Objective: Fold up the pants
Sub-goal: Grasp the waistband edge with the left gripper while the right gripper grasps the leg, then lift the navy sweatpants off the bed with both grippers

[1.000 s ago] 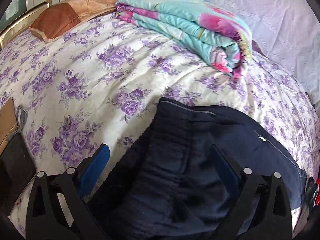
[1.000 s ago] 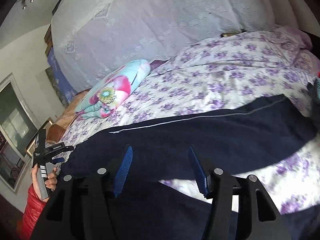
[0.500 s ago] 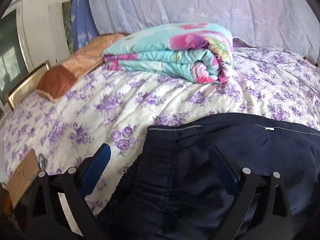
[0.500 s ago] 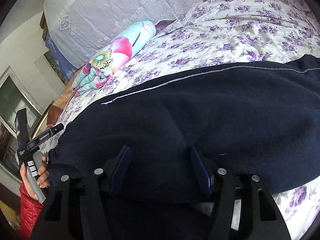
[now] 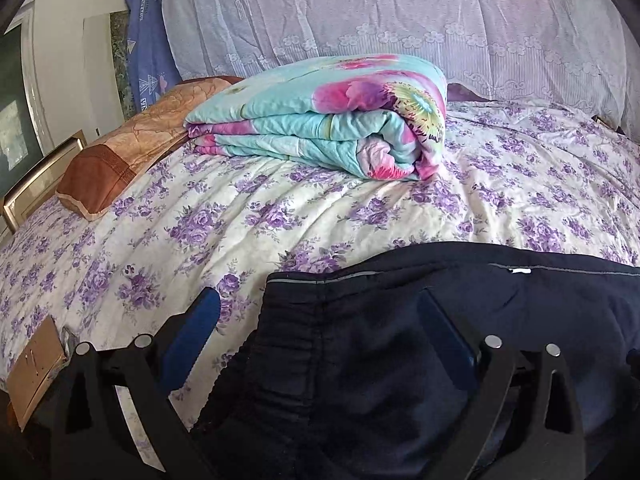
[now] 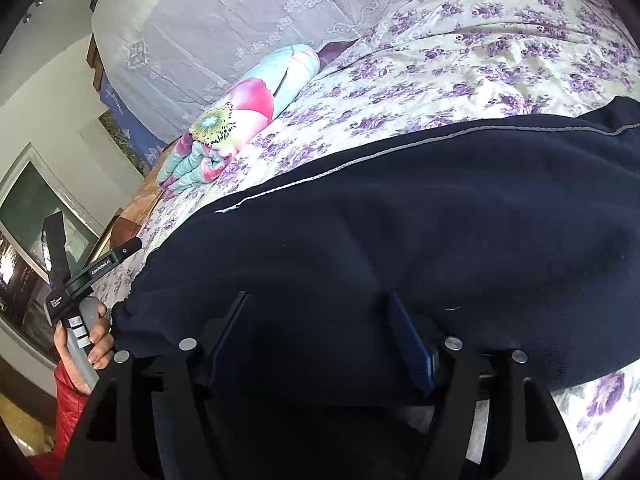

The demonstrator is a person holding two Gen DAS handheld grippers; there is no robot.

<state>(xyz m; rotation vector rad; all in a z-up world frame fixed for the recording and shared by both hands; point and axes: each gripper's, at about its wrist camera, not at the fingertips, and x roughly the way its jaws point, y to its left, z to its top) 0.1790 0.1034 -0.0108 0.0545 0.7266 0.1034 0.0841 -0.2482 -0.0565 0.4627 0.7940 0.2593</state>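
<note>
Dark navy pants lie on the purple-flowered bed sheet, waistband end toward the left gripper. A grey seam runs along their far edge. My left gripper is open, its blue pads astride the waistband corner, low over the cloth. In the right wrist view the pants fill the middle. My right gripper is open with its pads wide over the dark cloth. The left gripper's handle shows there at the left, held by a hand.
A folded turquoise and pink quilt lies at the back of the bed. An orange-brown pillow lies to its left. A white lace cloth covers the headboard. A brown box sits at the bed's left edge.
Both grippers have dropped lower and closer to the pants. The left view now looks more level across the bed. The right gripper moved in over the cloth. Both stay open.
</note>
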